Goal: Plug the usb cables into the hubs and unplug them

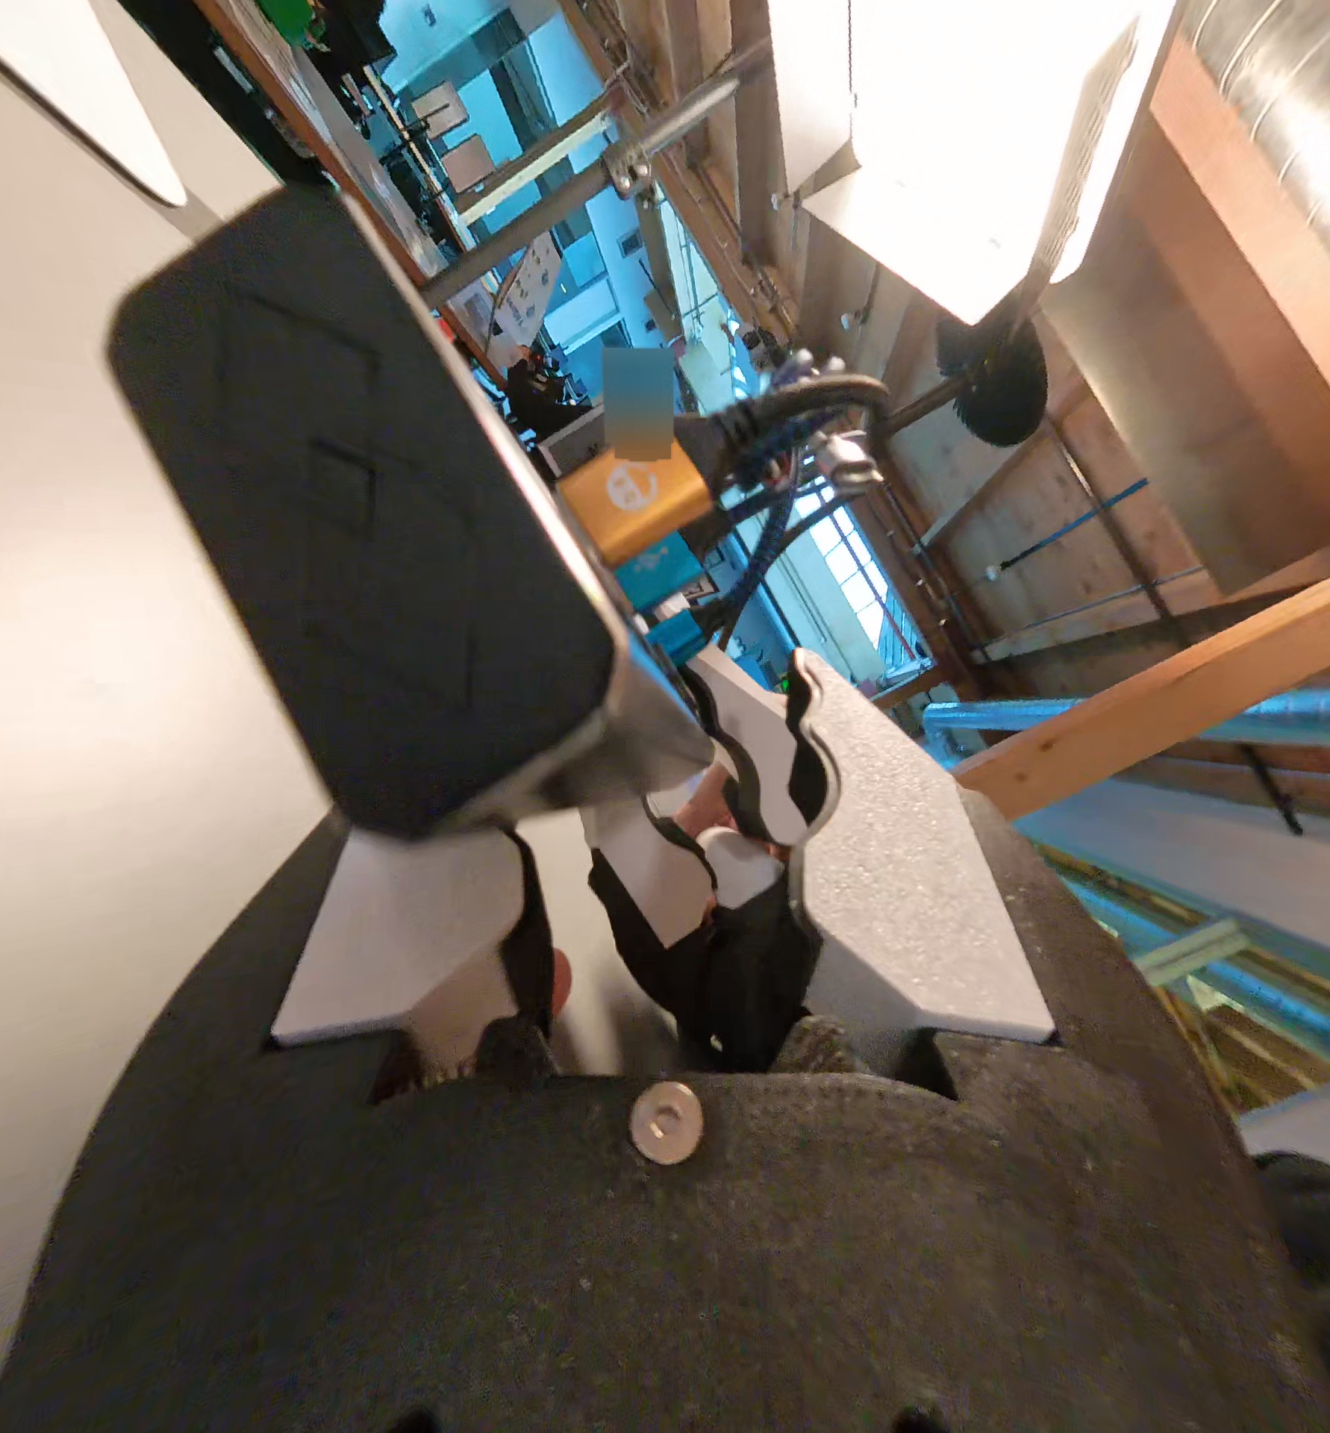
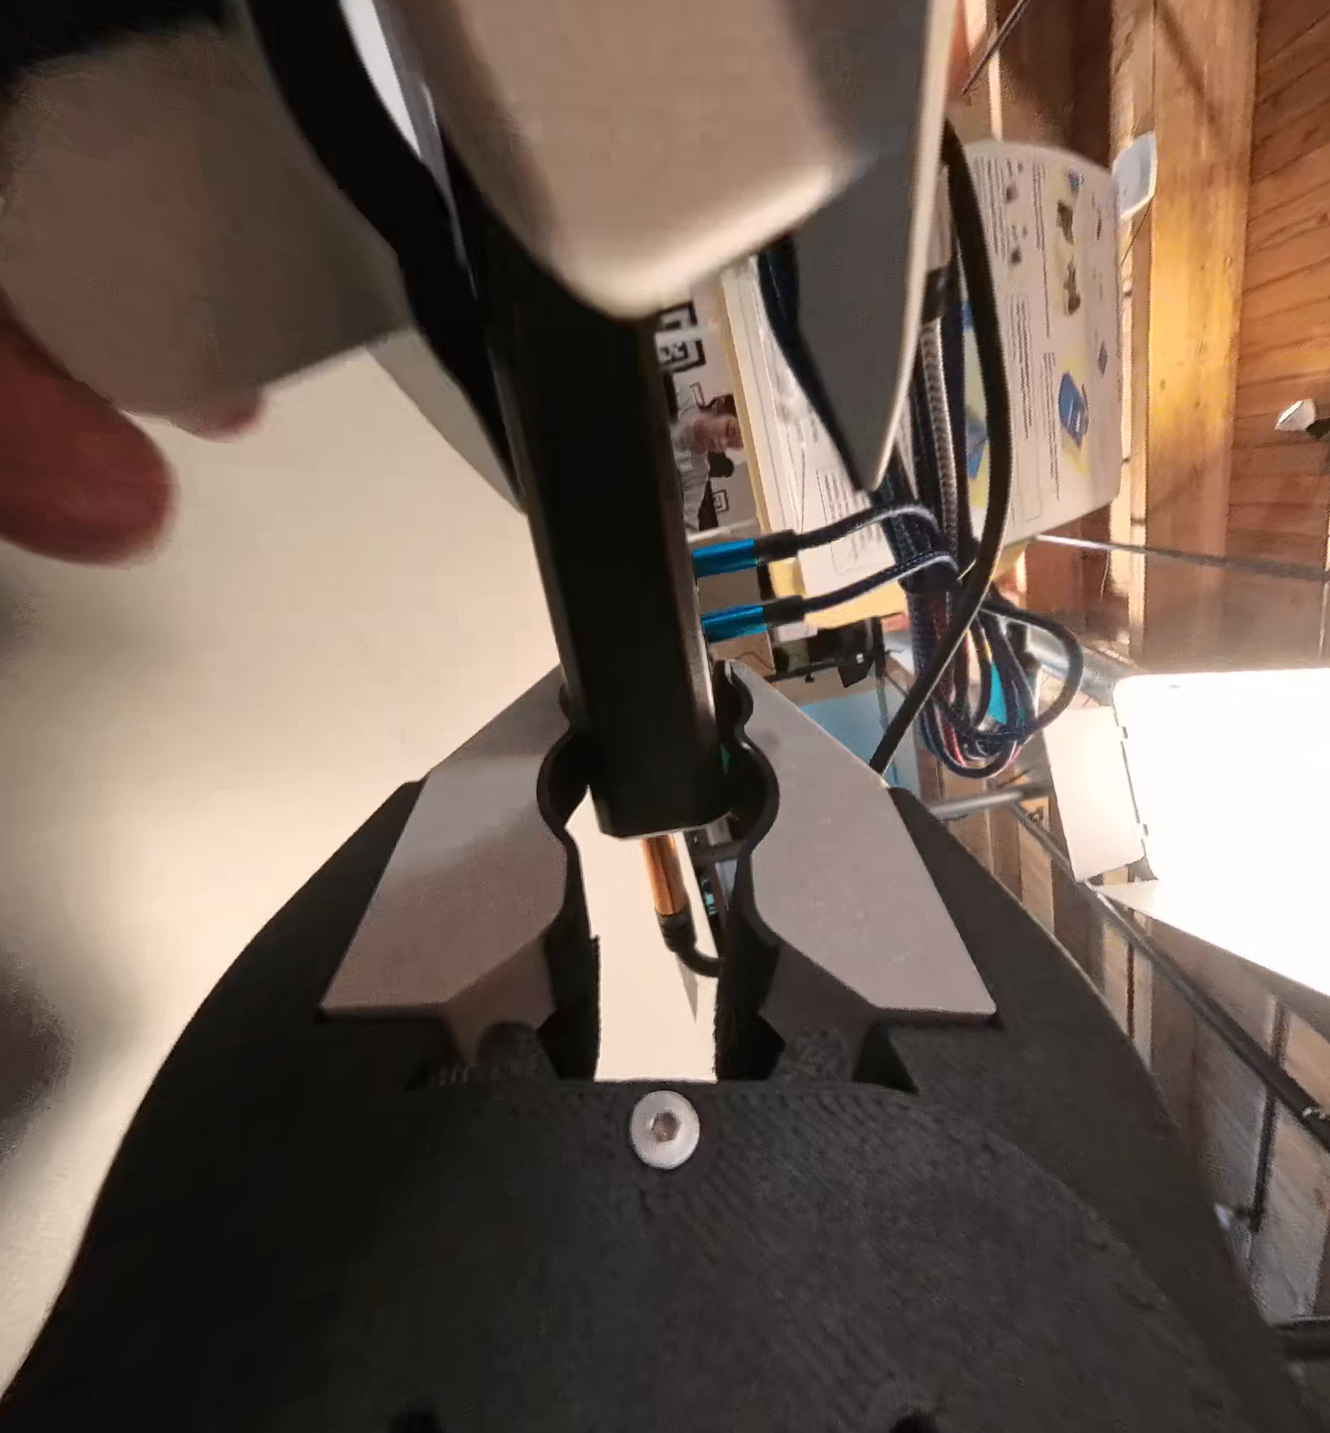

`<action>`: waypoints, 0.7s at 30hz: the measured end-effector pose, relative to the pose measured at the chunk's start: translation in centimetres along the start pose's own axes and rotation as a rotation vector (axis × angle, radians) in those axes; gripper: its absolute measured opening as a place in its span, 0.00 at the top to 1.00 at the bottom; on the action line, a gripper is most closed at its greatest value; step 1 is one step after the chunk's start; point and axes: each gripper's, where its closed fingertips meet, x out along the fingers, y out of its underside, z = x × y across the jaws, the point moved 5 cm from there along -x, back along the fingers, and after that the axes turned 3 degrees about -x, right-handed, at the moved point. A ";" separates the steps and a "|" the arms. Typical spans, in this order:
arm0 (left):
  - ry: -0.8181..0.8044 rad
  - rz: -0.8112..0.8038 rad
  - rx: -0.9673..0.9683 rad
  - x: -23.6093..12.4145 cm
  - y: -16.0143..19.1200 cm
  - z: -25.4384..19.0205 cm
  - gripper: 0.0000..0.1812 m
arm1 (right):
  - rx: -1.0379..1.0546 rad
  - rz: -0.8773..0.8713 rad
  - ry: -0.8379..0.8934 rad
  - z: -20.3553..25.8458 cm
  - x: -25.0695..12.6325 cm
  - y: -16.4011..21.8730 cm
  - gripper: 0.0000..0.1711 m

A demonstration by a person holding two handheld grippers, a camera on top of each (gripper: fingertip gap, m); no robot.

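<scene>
A black hub with silver sides stands between the jaws of my left gripper, which is shut on its near end. The left finger is partly hidden behind the hub. In the right wrist view my right gripper is shut on the lower end of the same hub. Two blue USB plugs with braided cables sit in the hub's side. An orange plug with a black cable shows below the hub's end. The right gripper's white fingers show between my left jaws.
A bundle of dark braided cables hangs at the right of the hub and also shows in the left wrist view. A hand's fingertip is at the left. A white table surface lies at the left. Bright ceiling lamps and wooden beams lie beyond. Some 5 centimeters of space lies between my two pairs of fingers.
</scene>
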 end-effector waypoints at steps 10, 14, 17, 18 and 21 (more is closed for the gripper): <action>-0.073 -0.078 -0.023 -1.4 -2.3 1.8 0.79 | -0.078 -0.100 -0.013 1.3 -0.5 -2.8 0.82; -0.115 -0.049 0.151 -2.0 -4.1 1.9 0.81 | -0.066 -0.164 -0.080 2.0 -1.5 -3.7 0.81; -0.161 -0.041 0.290 -2.6 -5.5 2.2 0.83 | 0.011 -0.196 -0.140 1.9 -2.2 -3.9 0.82; -0.168 -0.055 0.313 -2.9 -6.1 2.3 0.84 | 0.036 -0.202 -0.162 1.7 -2.4 -3.7 0.83; -0.190 -0.062 0.357 -3.8 -7.1 2.6 0.85 | 0.131 -0.208 -0.252 1.2 -2.7 -2.7 0.86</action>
